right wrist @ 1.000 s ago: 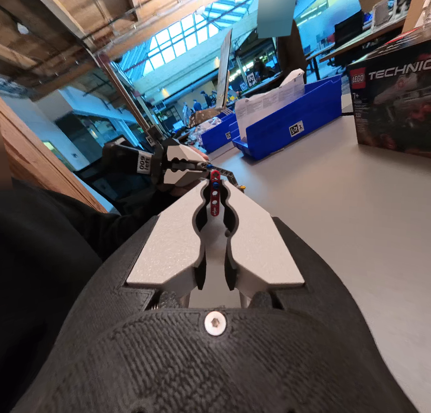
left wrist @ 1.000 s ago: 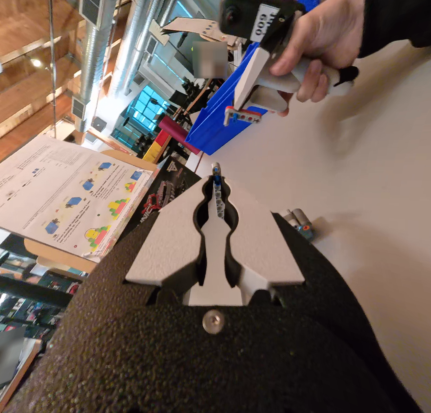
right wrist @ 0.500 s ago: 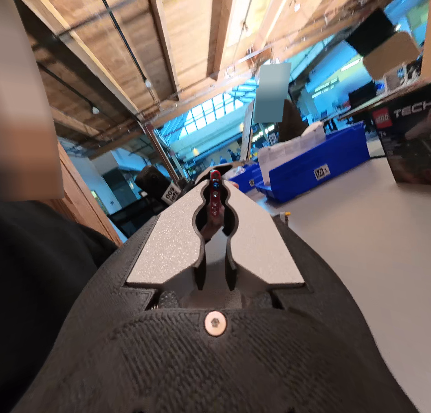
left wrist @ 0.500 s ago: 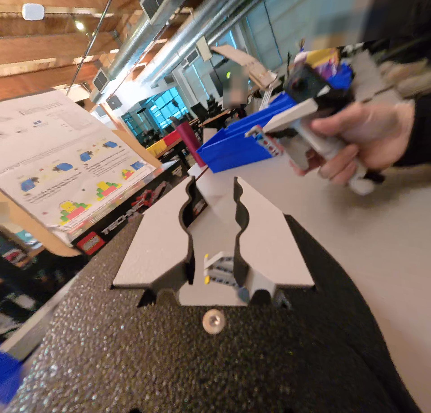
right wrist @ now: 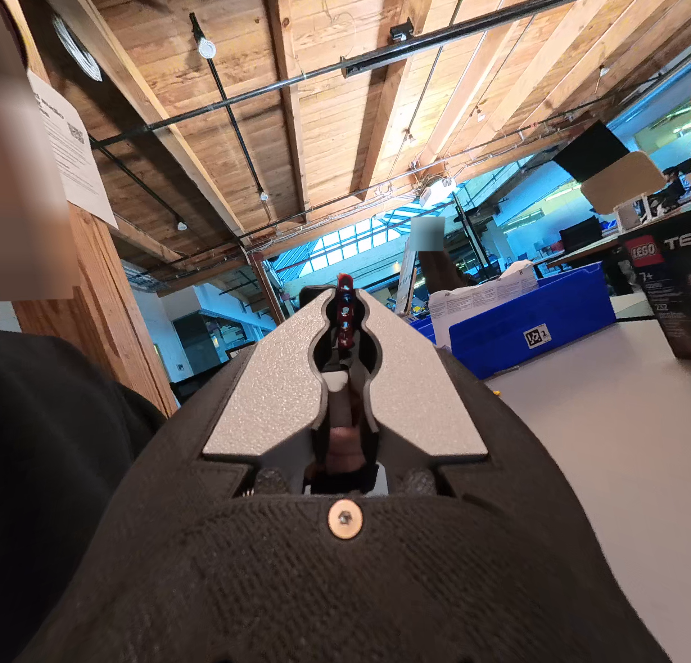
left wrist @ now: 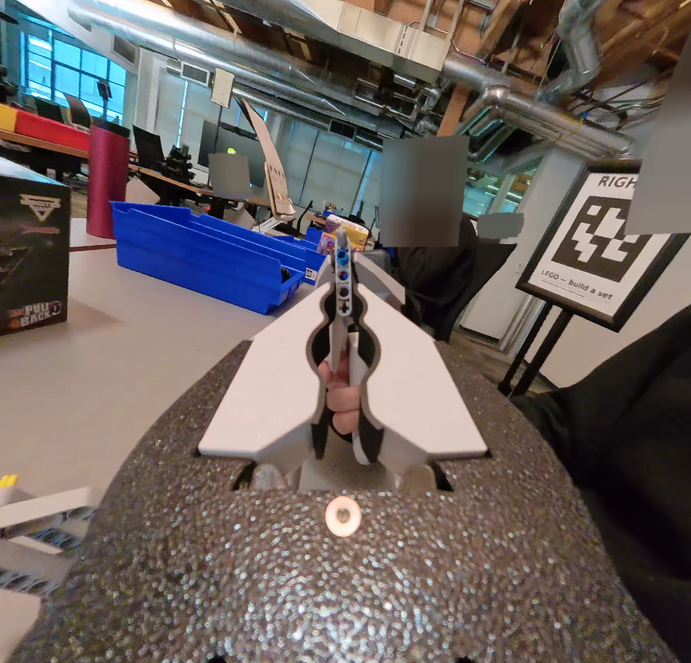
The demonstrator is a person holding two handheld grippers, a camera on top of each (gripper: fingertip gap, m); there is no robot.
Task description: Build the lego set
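A: Left wrist view first. What do you count?

B: One left gripper point(left wrist: 343, 289), its fingers pressed together on one grey beam point(left wrist: 343, 300) with a blue pin point(left wrist: 341, 256) near its top. The beam stands upright between the tips, held above the table point(left wrist: 112, 364). Behind it sits the right gripper point(left wrist: 368, 271), with the hand point(left wrist: 342, 402) that holds it showing through the gap. Two blue bins point(left wrist: 209, 248) lie side by side on the table, one dark box point(left wrist: 31, 256) at the left, one sign point(left wrist: 605, 248) on a stand at the right.

A: And against half a second ago?

B: Then the left fingers stood apart, with a small pale part lying loose near their base. Now they clamp the beam. The view has swung level too: the instruction sheet is gone from sight.

A: Right wrist view?

B: One right gripper point(right wrist: 344, 300), closed on one red beam point(right wrist: 344, 315), also upright at the tips and off the table point(right wrist: 598, 402). A blue bin point(right wrist: 531, 327) with white paper point(right wrist: 482, 293) in it, and one dark box point(right wrist: 658, 289) at the right edge.

A: Changes there?

B: The grip on the red beam is the same. The camera tilts higher, with more wooden ceiling in view, and the other gripper is now mostly hidden behind the fingers.
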